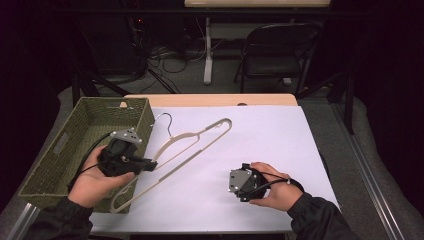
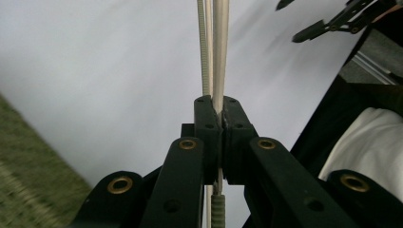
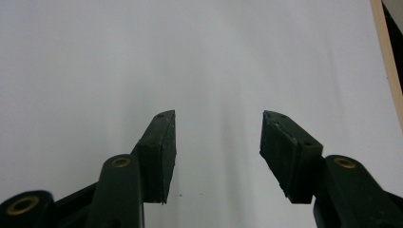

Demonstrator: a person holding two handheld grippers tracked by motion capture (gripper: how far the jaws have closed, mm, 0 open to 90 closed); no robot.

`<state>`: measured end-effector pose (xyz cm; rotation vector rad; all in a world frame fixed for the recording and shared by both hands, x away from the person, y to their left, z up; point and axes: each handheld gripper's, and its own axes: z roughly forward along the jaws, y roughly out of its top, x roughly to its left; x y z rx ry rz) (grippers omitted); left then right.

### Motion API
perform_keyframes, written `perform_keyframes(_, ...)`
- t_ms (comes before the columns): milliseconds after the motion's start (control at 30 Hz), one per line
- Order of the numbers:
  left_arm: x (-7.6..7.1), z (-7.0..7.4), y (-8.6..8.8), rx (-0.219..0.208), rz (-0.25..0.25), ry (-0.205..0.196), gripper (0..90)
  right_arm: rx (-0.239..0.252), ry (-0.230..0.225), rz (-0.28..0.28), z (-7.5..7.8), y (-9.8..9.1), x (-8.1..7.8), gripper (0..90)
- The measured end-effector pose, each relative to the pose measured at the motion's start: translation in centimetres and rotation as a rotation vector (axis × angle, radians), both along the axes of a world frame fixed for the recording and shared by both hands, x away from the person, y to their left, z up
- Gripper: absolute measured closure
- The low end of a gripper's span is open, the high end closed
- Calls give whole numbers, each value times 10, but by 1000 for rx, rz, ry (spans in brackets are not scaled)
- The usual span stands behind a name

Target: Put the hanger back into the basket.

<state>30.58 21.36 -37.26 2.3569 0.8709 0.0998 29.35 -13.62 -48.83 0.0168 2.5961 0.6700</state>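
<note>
A: High view. Left gripper (image 1: 150,164) sits at eight o'clock on the table, hand (image 1: 92,181) under it, just beside the basket (image 1: 52,165). Jaws closed on the hanger (image 1: 192,142).

B: Confirmed from the left gripper view. Pads (image 2: 209,124) pinch the pale bar of the hanger (image 2: 219,52) tight, no gap. Bar runs straight to twelve o'clock from the jaws. A second, ribbed bar lies alongside it.

A: The high view gives the whole shape instead. Cream hanger, wire hook (image 1: 166,121) at its eleven o'clock end near the basket's corner. Far shoulder points to one o'clock; near end reaches down past the left hand toward seven. Whether it is off the white sheet (image 1: 260,150) I cannot tell from above.

B: Nor from here. I do get the basket's green weave (image 2: 28,190) at eight o'clock, and the other gripper's tips (image 2: 328,23) at one o'clock, far off.

A: Right gripper (image 1: 236,184) in the high view: five o'clock on the sheet, hand (image 1: 272,187) wrapped round it, well apart from the hanger. Jaw gap hidden by the body from above.

B: The right gripper view settles that. Right gripper (image 3: 217,142) stands wide apart, nothing between the pads (image 3: 161,152), bare white sheet (image 3: 142,57) beyond. Table's wooden edge (image 3: 389,61) shows at two o'clock.

A: Basket interior, high view: nothing in it that I can make out.
</note>
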Motion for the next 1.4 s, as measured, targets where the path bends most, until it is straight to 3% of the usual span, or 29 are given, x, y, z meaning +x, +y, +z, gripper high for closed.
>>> perform_keyframes(267, 3, 21, 32, 17, 61, -32, 875, 4, -26, 0, -1, -4, 3, 452)
perform_keyframes(433, 7, 37, 62, 19, 120, -70, 875, 13, -38, -6, -3, -5, 6, 452)
perform_keyframes(533, 11, 40, 80, 26, 122, -83, 875, 9, -53, -5, -4, -5, 7, 443)
perform_keyframes(733, 22, 34, 122, 39, 186, -71, 875, 15, -60, 6, -8, -4, 8, 440)
perform_keyframes(767, 23, 33, 127, 38, 196, -72, 875, -7, -66, -2, -7, -4, 8, 438)
perform_keyframes(867, 27, 32, 142, 36, 228, -64, 875, -4, -67, -1, -8, -3, 8, 435)
perform_keyframes(1067, 35, 30, 162, 93, 266, -95, 875, -12, -75, -17, -8, -3, 9, 432)
perform_keyframes(1100, 36, 29, 166, 101, 275, -95, 876, 7, -70, -4, -9, -3, 10, 432)
perform_keyframes(1400, 42, 17, 188, 109, 308, -100, 875, -23, -65, -31, -9, -7, 10, 432)
